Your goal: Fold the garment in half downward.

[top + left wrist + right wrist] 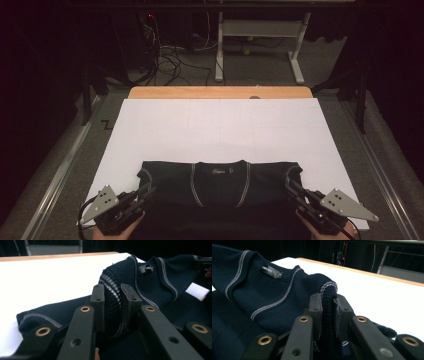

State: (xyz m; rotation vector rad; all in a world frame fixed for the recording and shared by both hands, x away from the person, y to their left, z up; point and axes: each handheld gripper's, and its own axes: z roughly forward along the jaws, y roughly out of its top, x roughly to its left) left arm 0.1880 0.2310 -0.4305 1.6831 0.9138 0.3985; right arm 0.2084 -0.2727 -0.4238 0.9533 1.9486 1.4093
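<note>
While low at near edge — left hand-held gripper point(146, 192) | right hand-held gripper point(292, 188) | both pinch sweater point(220, 185)

- A small black neck label point(271, 270) sewn inside the collar of the dark blue sweater point(262, 297) carries pale capital letters; in the right gripper view they read "LINENG", though the first letters are small and not fully certain.
- In the left gripper view the same label point(149, 268) shows pale lettering, too blurred to spell out; it seems to begin "LINE".
- In the high view the label point(218, 172) at the neckline has a faint pale mark, too small to read.
- A dark zigzag mark point(106, 123) on the grey floor left of the tabletop point(220, 92) looks like a "Z".
</note>
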